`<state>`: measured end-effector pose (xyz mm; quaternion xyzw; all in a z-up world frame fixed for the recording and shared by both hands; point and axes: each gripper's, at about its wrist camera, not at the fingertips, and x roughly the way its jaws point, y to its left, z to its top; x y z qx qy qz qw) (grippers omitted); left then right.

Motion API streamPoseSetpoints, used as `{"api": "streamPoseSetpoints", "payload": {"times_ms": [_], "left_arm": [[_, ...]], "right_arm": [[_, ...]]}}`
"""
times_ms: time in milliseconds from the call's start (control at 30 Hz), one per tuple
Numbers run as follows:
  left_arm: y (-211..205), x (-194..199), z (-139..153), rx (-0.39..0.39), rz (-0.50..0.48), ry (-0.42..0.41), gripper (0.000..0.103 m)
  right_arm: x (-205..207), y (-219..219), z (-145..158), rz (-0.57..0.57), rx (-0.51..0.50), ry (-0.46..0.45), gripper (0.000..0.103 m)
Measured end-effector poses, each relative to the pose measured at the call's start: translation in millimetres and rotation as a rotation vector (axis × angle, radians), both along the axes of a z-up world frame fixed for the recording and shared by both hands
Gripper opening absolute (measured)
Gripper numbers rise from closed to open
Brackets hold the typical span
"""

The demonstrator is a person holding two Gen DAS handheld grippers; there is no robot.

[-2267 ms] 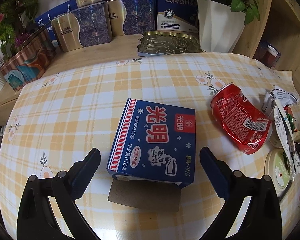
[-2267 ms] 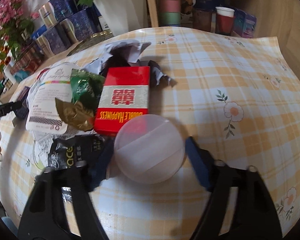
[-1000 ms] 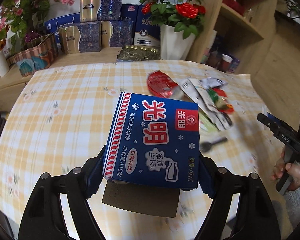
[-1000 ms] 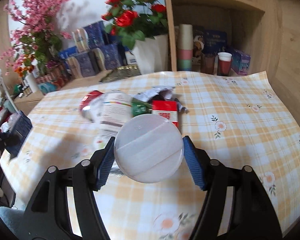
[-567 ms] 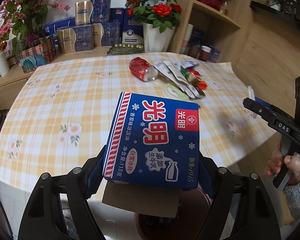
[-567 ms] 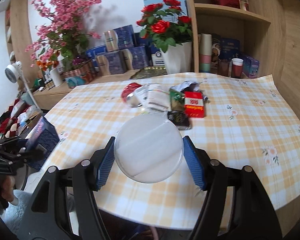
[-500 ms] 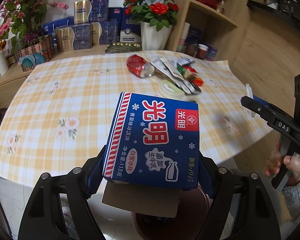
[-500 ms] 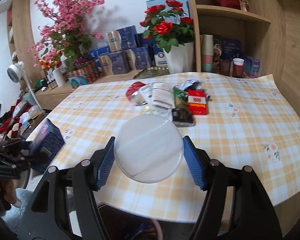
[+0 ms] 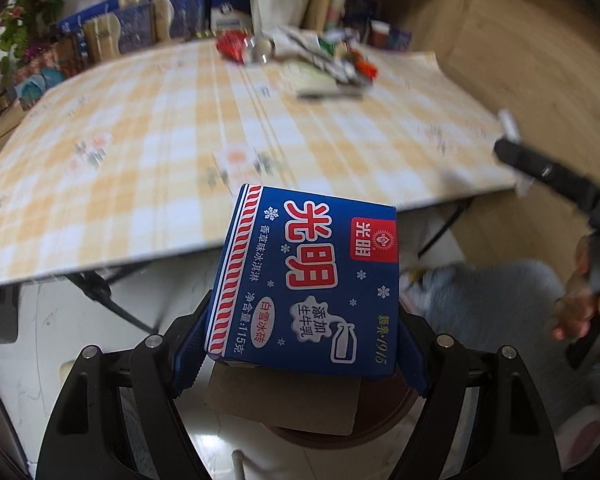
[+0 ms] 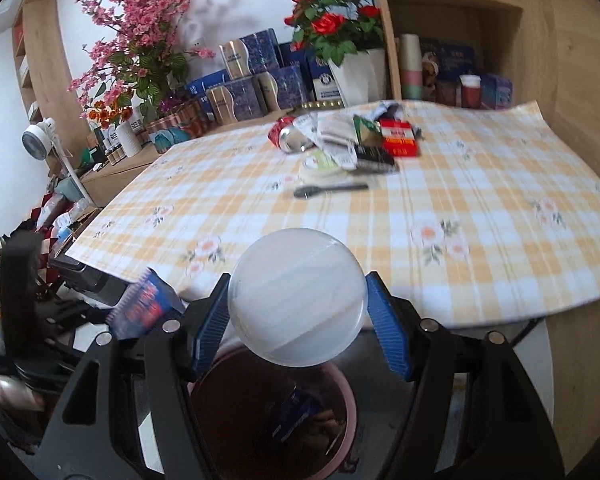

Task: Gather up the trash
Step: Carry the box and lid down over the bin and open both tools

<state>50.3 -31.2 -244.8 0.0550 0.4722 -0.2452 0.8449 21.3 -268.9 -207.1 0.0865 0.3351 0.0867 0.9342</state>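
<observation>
My left gripper (image 9: 300, 356) is shut on a blue ice-cream carton (image 9: 308, 280), held off the table's front edge above a dark round bin (image 9: 380, 412). My right gripper (image 10: 298, 324) is shut on a translucent round plastic lid (image 10: 298, 296), held above the pink-rimmed trash bin (image 10: 350, 408), which has some trash inside. The carton also shows at the left of the right wrist view (image 10: 146, 304). The right gripper shows at the right edge of the left wrist view (image 9: 556, 184). A pile of trash lies on the far table: crushed red can (image 10: 286, 134), wrappers (image 10: 336, 140), red cigarette pack (image 10: 398, 140), black spoon (image 10: 330, 189).
The table carries a yellow plaid cloth (image 10: 460, 216). Behind it stand gift boxes (image 10: 244, 96), a white vase of red roses (image 10: 356, 76) and wooden shelves (image 10: 452, 40). Table legs (image 9: 100, 284) and white floor lie below the edge.
Both grippers have drawn back from the table and dropped below its front edge, carrying the carton and the lid over the bin. Both grips are unchanged.
</observation>
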Motion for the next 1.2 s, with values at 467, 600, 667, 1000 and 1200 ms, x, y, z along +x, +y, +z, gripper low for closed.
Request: {"api": "streamPoseSetpoints", "payload": {"times_ms": [467,600,667,1000,1200], "left_arm": [[-21.4,-12.2,-80.9,0.086,-0.072,0.119,0.078],[-17.5,-7.7,-91.3,0.084,-0.049,0.173,0.081],[-12.3,-5.3,-89.4,0.063,-0.019,0.168,0.085],[23.6,4.0,-55.4,0.02,0.193,0.027,0.094],[49.0,-9.2,-14.7,-0.001,0.298,-0.131,0.097]], "right_arm": [[-18.9,12.8,-45.8,0.009,-0.006,0.096,0.067],[-17.0,16.5,-51.4,0.015,-0.02,0.107,0.067],[-16.3,17.7,-54.1,0.018,-0.026,0.113,0.067],[-5.4,40.1,-84.0,0.097,-0.102,0.226,0.067],[-2.7,56.3,-99.5,0.14,-0.17,0.288,0.067]]}}
